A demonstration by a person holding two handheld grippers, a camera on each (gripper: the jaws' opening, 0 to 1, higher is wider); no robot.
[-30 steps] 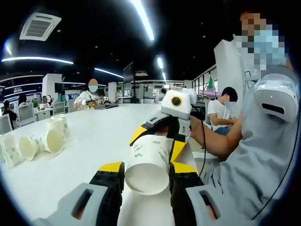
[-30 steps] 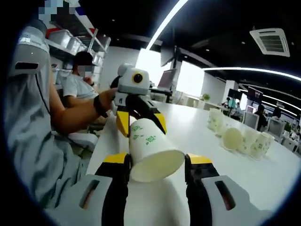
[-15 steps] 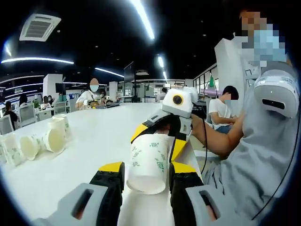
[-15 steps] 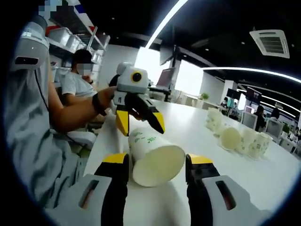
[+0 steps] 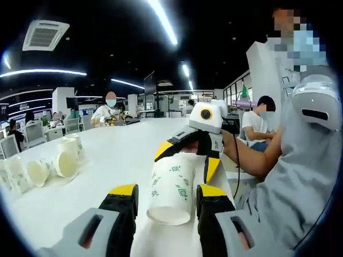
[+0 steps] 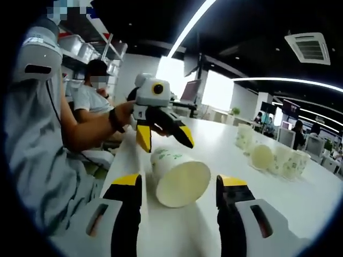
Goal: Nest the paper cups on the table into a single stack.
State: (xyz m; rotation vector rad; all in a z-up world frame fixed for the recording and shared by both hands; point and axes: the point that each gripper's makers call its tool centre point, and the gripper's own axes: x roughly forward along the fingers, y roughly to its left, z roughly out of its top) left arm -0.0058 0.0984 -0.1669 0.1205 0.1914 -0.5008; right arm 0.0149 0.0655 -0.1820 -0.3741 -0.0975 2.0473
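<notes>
A white paper cup (image 6: 179, 176) with green print lies on its side on the white table (image 6: 225, 142), its mouth facing the right gripper view. My right gripper (image 6: 179, 187) is open, with its jaws on either side of the mouth and not touching it. My left gripper (image 6: 164, 139) is open just above the cup's base end. In the left gripper view the cup (image 5: 171, 187) sits between my left gripper's (image 5: 168, 195) jaws with small gaps, and the right gripper (image 5: 187, 158) flanks its far end. Several more cups (image 5: 53, 163) (image 6: 270, 155) stand or lie farther along the table.
The table edge (image 5: 228, 187) runs close beside the cup, with a person's forearm (image 5: 252, 160) and body beyond it. Other people sit at the far end of the table (image 5: 107, 112) and off to the side (image 6: 91, 93). Bare tabletop lies between the near cup and the far group.
The cup was held tilted up between the left gripper's jaws. Those jaws have spread slightly and the cup has dropped onto the table. The right jaws have also widened.
</notes>
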